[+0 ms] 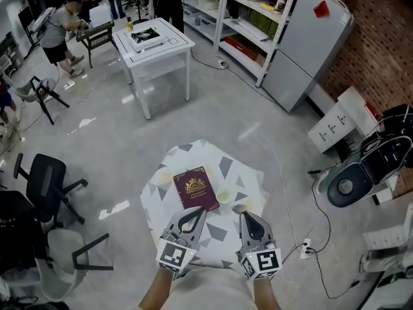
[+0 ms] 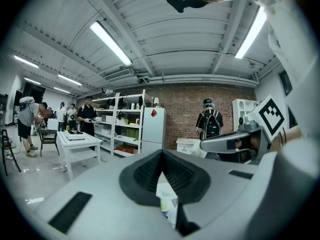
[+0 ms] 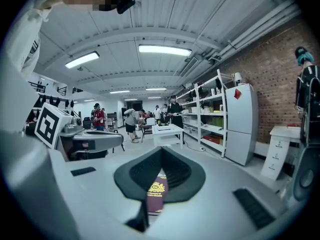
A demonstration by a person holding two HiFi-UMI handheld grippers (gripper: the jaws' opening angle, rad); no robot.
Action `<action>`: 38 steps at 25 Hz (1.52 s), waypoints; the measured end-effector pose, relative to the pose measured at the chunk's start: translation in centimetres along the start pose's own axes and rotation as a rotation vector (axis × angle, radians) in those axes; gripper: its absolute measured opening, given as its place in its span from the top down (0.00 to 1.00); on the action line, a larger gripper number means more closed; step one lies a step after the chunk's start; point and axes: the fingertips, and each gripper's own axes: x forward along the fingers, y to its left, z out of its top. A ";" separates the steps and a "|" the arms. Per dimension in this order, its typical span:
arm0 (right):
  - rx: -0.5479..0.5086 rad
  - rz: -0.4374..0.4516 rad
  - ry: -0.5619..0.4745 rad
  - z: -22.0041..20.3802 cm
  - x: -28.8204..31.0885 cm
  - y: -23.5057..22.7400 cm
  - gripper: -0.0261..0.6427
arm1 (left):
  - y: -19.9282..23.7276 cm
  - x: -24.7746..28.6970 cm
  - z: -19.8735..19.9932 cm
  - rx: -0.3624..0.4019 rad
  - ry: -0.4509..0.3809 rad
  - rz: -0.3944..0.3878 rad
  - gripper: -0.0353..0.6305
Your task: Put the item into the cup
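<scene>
I held both claws low over the near edge of the small round counter (image 1: 169, 173), which wore a white cloth patterned with grey triangles. My left claw (image 1: 201, 210) was clenched: in the left gripper view its two dark pads met at their tips (image 2: 161, 152), with nothing gripped between them. Through the narrow opening below the tips I could see a bit of the patterned cloth and the pale yellowish cup (image 2: 164, 204) beyond.

My right claw (image 1: 244, 215) was clenched in the same way, its tips pressed together (image 3: 161, 149) and nothing between them. Behind its pads the maroon booklet (image 3: 156, 196) with its gold crest showed, lying flat on the cloth and clear of the claw.

From the head view, the cup (image 1: 224, 196) stood upright on the counter, just beside the right edge of the booklet (image 1: 195, 188) and just ahead of the gap between my two claws. I could not tell whether anything lay inside it. The booklet lay closed, cover up, slightly turned, near the middle of the counter. Neither claw touched the cup or the booklet.

Farther off on the grey floor stood a white table (image 1: 155, 41) and a black office chair (image 1: 45, 179).
</scene>
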 end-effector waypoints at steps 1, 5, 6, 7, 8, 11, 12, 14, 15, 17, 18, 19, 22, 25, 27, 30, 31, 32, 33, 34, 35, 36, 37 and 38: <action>0.001 -0.004 0.002 0.0 0.2 0.0 0.95 | 0.2 0.2 0.0 0.001 -0.002 -0.006 0.93; 0.001 -0.016 0.010 -0.2 1.1 0.0 0.95 | 0.6 0.9 -0.5 -0.005 0.010 -0.037 0.93; 0.001 -0.018 0.013 -0.3 1.4 0.0 0.95 | 0.7 1.0 -0.6 -0.010 0.015 -0.043 0.93; 0.001 -0.020 0.015 -0.3 1.6 0.0 0.95 | 0.8 1.2 -0.8 -0.012 0.019 -0.048 0.93; 0.001 -0.021 0.018 -0.4 1.8 -0.1 0.95 | 0.9 1.4 -0.9 -0.014 0.022 -0.051 0.93; -0.003 -0.024 0.032 -0.7 2.4 -0.4 0.95 | 1.1 2.1 -1.3 -0.022 0.030 -0.060 0.93; -0.004 -0.024 0.036 -0.9 2.6 -0.5 0.95 | 1.2 2.4 -1.5 -0.024 0.033 -0.063 0.93; -0.007 -0.024 0.041 -1.1 2.9 -0.8 0.95 | 1.2 2.9 -1.9 -0.023 0.038 -0.067 0.93; -0.007 -0.024 0.043 -1.3 3.1 -1.0 0.95 | 1.2 3.1 -2.1 -0.024 0.040 -0.068 0.93; -0.005 -0.022 0.050 -1.6 3.3 -1.3 0.95 | 1.2 3.6 -2.3 -0.029 0.045 -0.069 0.93; -0.005 -0.020 0.055 -1.8 3.4 -1.5 0.95 | 1.2 3.8 -2.4 -0.031 0.046 -0.068 0.93; -0.004 -0.018 0.058 -1.9 3.5 -1.7 0.95 | 1.1 4.0 -2.5 -0.032 0.048 -0.066 0.93; -0.001 -0.002 0.063 -2.5 3.9 -2.2 0.95 | 1.1 4.7 -3.1 -0.027 0.053 -0.057 0.93; 0.005 0.024 0.077 -3.2 4.4 -2.5 0.95 | 1.0 5.2 -3.6 -0.026 0.063 -0.038 0.93; 0.007 0.046 0.083 -3.6 4.9 -2.8 0.95 | 1.1 5.6 -4.0 -0.024 0.073 -0.023 0.93; 0.007 0.083 0.089 -4.1 5.6 -3.2 0.95 | 1.0 6.2 -4.7 -0.022 0.092 0.003 0.93; 0.007 0.095 0.092 -4.2 5.9 -3.3 0.95 | 1.0 6.5 -5.0 -0.026 0.096 0.012 0.93; 0.008 0.106 0.096 -4.4 6.1 -3.5 0.95 | 1.0 6.7 -5.2 -0.029 0.100 0.020 0.93; 0.009 0.117 0.100 -4.5 6.4 -3.6 0.95 | 0.9 6.9 -5.5 -0.031 0.106 0.028 0.93; 0.010 0.129 0.104 -4.7 6.6 -3.8 0.95 | 0.9 7.1 -5.8 -0.031 0.112 0.035 0.93; 0.011 0.141 0.108 -4.9 6.9 -3.9 0.95 | 0.8 7.3 -6.0 -0.030 0.119 0.042 0.93; 0.013 0.153 0.112 -5.1 7.1 -4.0 0.95 | 0.7 7.5 -6.2 -0.027 0.127 0.048 0.93; 0.014 0.164 0.118 -5.3 7.3 -4.1 0.95 | 0.7 7.7 -6.4 -0.026 0.134 0.055 0.93; 0.015 0.174 0.124 -5.5 7.6 -4.1 0.95 | 0.7 7.8 -6.6 -0.026 0.139 0.062 0.93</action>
